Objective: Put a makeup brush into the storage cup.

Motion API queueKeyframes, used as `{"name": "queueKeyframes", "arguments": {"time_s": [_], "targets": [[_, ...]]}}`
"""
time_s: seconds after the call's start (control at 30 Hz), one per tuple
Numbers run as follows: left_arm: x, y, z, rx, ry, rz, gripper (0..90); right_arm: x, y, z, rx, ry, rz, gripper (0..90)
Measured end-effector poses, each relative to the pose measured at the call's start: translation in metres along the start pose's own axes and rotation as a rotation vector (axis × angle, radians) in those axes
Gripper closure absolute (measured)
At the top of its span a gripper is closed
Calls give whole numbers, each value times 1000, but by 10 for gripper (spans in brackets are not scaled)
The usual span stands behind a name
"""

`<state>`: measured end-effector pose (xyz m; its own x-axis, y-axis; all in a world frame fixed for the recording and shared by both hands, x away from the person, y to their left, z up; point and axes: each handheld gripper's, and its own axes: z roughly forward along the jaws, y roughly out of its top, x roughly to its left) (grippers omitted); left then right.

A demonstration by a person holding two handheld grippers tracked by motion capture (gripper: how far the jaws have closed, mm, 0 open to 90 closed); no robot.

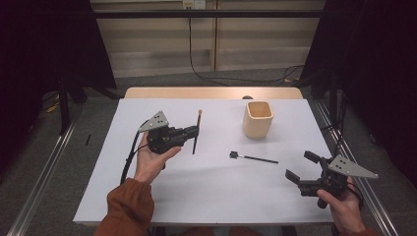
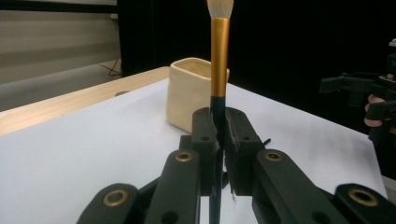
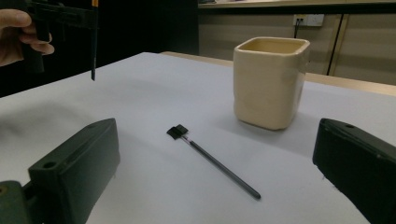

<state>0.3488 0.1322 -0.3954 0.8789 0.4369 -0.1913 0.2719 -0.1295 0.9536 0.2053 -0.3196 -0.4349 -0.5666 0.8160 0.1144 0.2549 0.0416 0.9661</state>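
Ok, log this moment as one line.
left gripper: shut on gold-handled brush, lifted | right gripper: open, holds nothing | small black brush: flat on table | cream cup: upright

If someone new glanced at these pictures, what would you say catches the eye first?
Probably the gold-banded makeup brush, clamped upright in the left tool above the white table. Next, the cream square cup at the far right, and the thin black brush lying flat before the open right tool.
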Motion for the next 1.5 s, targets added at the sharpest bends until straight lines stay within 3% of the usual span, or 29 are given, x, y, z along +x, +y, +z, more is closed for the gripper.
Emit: {"name": "queueKeyframes", "arguments": {"time_s": [0.3,0.4,0.53,0.6,0.77,1.03,1.13,1.3,1.5], "targets": [[-6,2,0,-12,-15,-16,838,5,18,20,-32,34,-15,14],[-7,2,1,-9,-23,-17,837,7,22,24,-16,50,-15,31],[-10,2,4,-5,-33,-14,837,11,30,35,6,108,-15,36],[-11,2,4,-6,-36,-13,838,12,32,37,6,120,-20,33],[-16,3,9,3,-47,-18,837,19,47,51,-2,201,-13,17],[-18,7,17,2,-64,-4,837,25,68,68,-16,257,-33,0],[-19,12,20,-1,-73,3,837,30,71,81,2,298,-77,0],[-23,24,33,12,-93,28,837,34,80,95,-7,310,-50,0],[-30,27,43,6,-117,37,837,36,94,105,-27,326,-55,0]]}}
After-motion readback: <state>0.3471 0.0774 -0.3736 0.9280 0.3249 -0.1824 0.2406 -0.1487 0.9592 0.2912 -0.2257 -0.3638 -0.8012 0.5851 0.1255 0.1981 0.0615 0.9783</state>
